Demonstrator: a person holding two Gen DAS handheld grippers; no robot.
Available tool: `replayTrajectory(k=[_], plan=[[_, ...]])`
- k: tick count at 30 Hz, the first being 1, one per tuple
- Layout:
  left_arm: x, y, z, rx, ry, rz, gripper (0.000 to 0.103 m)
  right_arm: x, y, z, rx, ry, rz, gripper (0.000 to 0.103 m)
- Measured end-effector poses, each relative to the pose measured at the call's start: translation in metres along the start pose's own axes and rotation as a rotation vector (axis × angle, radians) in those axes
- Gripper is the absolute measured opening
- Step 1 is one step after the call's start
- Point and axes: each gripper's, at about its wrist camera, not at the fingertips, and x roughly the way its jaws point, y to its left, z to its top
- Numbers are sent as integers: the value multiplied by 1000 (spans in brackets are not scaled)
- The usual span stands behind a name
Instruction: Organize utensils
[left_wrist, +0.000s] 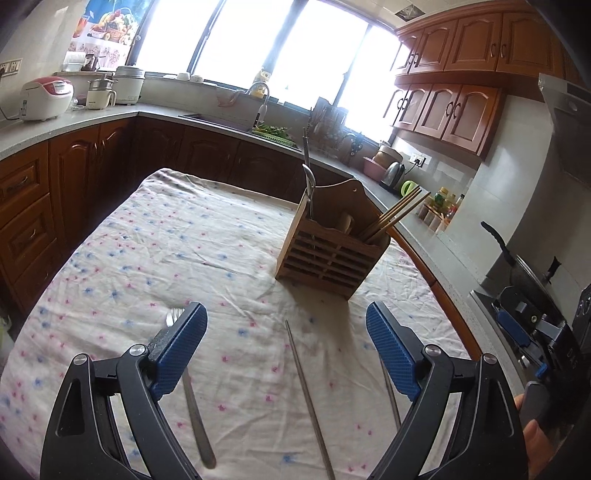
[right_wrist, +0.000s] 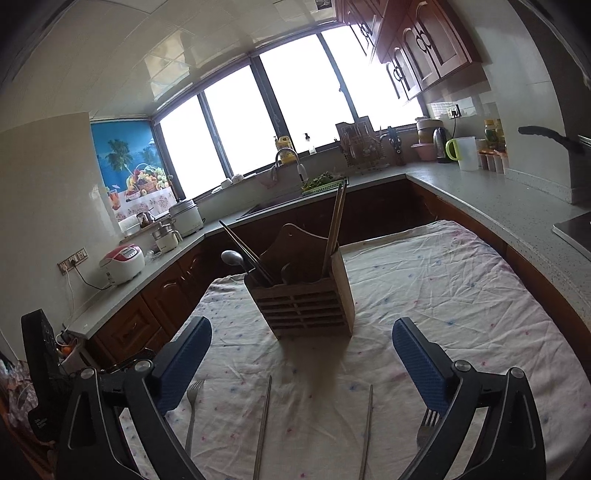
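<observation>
A wooden utensil holder (left_wrist: 328, 254) (right_wrist: 306, 299) stands on the floral tablecloth (left_wrist: 166, 251) (right_wrist: 443, 280), with wooden chopsticks (left_wrist: 395, 214) (right_wrist: 334, 225), a metal spoon (right_wrist: 232, 257) and metal chopsticks in it. On the cloth lie a fork (left_wrist: 192, 391) (right_wrist: 192, 410), two metal chopsticks (left_wrist: 310, 402) (right_wrist: 263, 424) (right_wrist: 367, 428) and a second fork (right_wrist: 428, 424). My left gripper (left_wrist: 286, 343) is open and empty above the fork and a chopstick. My right gripper (right_wrist: 301, 354) is open and empty, just short of the holder.
Kitchen counters (left_wrist: 74, 122) (right_wrist: 498, 188) wrap around the table with rice cookers (left_wrist: 44, 98), a sink with greens (left_wrist: 273, 131), a kettle (left_wrist: 393, 173) and a stove with a pan (left_wrist: 532, 273) at the right. The right gripper shows at the right edge of the left wrist view (left_wrist: 524, 332).
</observation>
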Motion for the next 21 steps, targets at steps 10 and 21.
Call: replayTrajectory(k=[10,21], plan=[[-59,-3,-9,50,-99,32,95,-50,28,-8,-135,-84,-28,102],[-81,7,-59,158,-206,156,103,-84,22,-77,-157,-200,-142,103]])
